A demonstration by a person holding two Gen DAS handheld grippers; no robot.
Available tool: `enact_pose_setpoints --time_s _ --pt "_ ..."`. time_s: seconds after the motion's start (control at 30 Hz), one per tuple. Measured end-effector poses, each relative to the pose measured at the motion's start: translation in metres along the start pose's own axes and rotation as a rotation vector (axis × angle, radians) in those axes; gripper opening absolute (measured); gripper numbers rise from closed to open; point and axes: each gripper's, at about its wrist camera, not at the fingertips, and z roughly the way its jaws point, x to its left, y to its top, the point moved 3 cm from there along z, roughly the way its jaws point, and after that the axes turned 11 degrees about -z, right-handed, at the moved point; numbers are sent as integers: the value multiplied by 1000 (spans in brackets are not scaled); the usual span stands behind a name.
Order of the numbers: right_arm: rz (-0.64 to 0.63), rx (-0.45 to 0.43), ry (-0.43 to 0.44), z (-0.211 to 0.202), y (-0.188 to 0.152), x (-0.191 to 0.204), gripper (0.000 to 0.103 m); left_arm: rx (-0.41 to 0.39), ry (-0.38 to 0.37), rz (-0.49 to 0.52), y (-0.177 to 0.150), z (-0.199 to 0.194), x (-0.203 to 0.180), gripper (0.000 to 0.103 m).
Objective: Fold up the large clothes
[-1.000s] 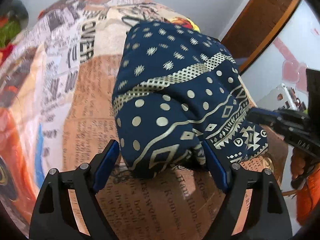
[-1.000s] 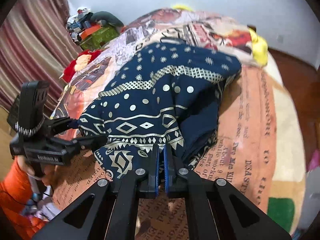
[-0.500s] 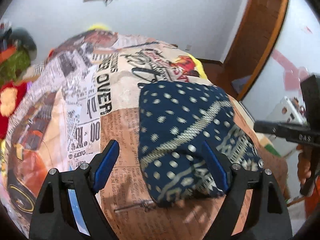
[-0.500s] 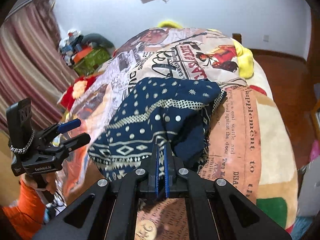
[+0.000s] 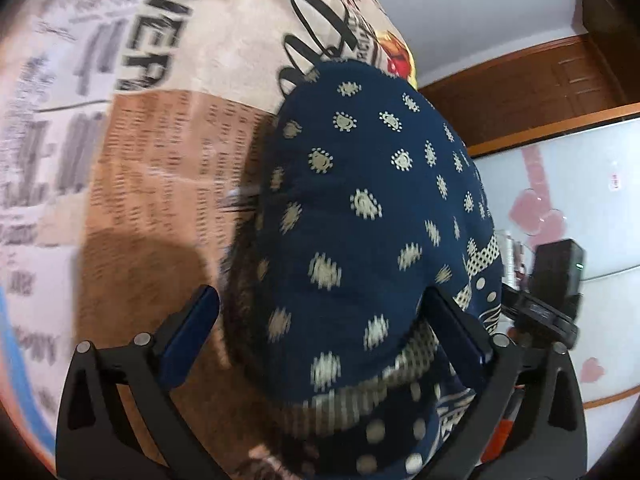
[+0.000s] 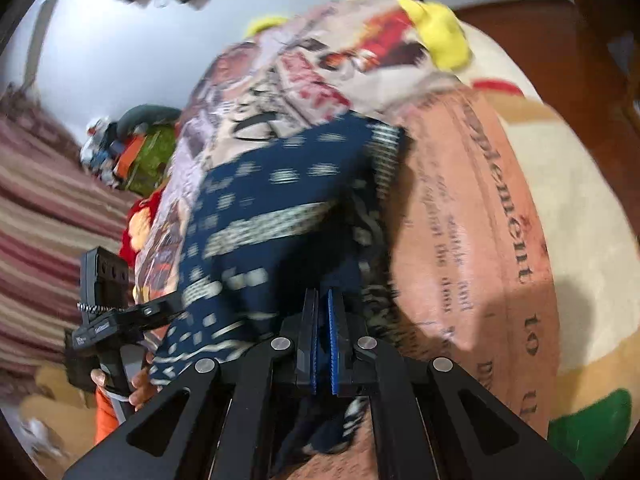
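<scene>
**Garment bundled on bed, one gripper clamped, one spreading**

Garment [image 5: 360, 220]: navy cloth with pale dots and patterned bands, seen folded into a thick bundle on the blanket [image 5: 160, 168]. In the left wrist view it fills the centre and lower right of the frame; in the right wrist view it runs from the frame centre down to the lower middle.

Left gripper [image 5: 320, 320]: jaws are opening and stand wide. The bundle lies between the fingers, but the left pad is seen clear of the cloth. Contact at the right pad cannot be told through the blur.

Right gripper [image 6: 322, 320]: jaws are pressed nearly together. Navy cloth is seen bunched directly around and below the pads, and a fold appears pinched between them.

The left gripper is also seen at the lower left of the right wrist view, held by a hand [image 6: 136, 384] beside an orange sleeve [image 6: 106, 416]. Both views are motion-blurred.
</scene>
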Motion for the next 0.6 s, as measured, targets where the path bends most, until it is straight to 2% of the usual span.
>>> enact_pose_setpoints --time_s 0.17,0.23,0.33,0.4,0.57,0.6 --pt "64 42 12 22 11 -31 1 95 -114 -19 14 33 -8 103" --pt "75 72 39 35 15 -37 1 118 -127 -9 16 40 -12 103" --pt "74 103 78 50 19 -42 1 112 -122 17 16 46 -21 103" --pt "94 119 108 56 21 -47 1 88 -124 25 15 45 -25 97" --pt "117 152 170 65 26 -51 1 28 -126 45 -2 29 -39 70" --pt "108 151 167 65 26 -49 1 19 -128 50 -7 25 -43 67"
